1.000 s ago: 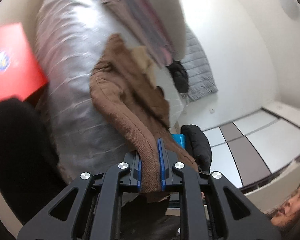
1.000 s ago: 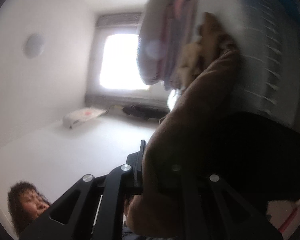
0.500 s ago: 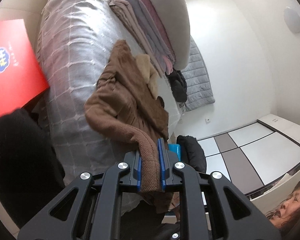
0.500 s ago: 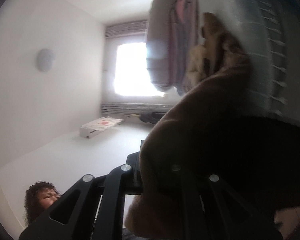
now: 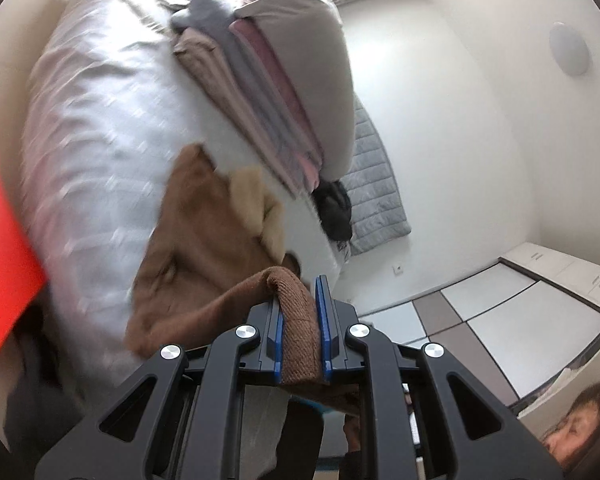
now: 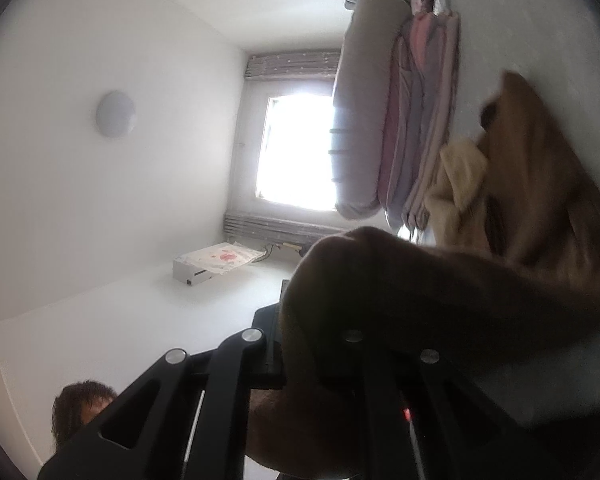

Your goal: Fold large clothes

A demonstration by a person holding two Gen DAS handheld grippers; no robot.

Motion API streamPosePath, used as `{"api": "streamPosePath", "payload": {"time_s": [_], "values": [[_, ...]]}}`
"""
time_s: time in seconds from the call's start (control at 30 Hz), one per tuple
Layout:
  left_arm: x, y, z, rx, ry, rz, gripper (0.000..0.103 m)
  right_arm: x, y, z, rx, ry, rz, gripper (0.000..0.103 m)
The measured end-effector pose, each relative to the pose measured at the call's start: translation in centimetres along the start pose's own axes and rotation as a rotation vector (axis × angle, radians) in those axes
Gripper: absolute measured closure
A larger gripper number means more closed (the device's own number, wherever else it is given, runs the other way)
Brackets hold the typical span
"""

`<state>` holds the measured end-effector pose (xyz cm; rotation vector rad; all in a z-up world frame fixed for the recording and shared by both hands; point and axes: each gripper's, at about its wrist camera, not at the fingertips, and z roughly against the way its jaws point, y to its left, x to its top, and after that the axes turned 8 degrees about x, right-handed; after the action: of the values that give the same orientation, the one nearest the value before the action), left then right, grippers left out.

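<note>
Cloth has swung higher: brown coat point(image 5: 204, 252) lifted off the grey bedspread point(image 5: 100, 128) toward twelve o'clock, left gripper point(image 5: 300, 336) clamped on its hem, right gripper point(image 6: 320, 320) loosening under a covering fold; fold underway.

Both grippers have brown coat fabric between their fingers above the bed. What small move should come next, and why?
Probably carry both held ends across onto the coat body. The left gripper pinches the brown coat; the right gripper's jaws are opening with fabric draped over them, so set it down soon.
</note>
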<state>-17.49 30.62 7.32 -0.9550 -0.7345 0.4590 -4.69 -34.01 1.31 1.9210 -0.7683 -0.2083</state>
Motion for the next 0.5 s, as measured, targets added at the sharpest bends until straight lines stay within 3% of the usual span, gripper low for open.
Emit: {"api": "streamPosePath", "payload": {"time_s": [0.13,0.33,0.5], "values": [[6.1,-0.5,-5.3,-0.017,-0.030,0.020,0.091,5.3,-2.0,-3.5,-0.051,-0.041,0.005,0.090],[13.3,1.3,-14.8,0.012,-0.067,0.086,0.090,13.3,-8.6,-8.4,-0.215,-0.118,-0.041,0.090],[16.0,6.4,-24.5,0.131,-0.058,0.173,0.089,17.1,-18.1,-9.7,-0.486,-0.186,-0.206,0.088]]}}
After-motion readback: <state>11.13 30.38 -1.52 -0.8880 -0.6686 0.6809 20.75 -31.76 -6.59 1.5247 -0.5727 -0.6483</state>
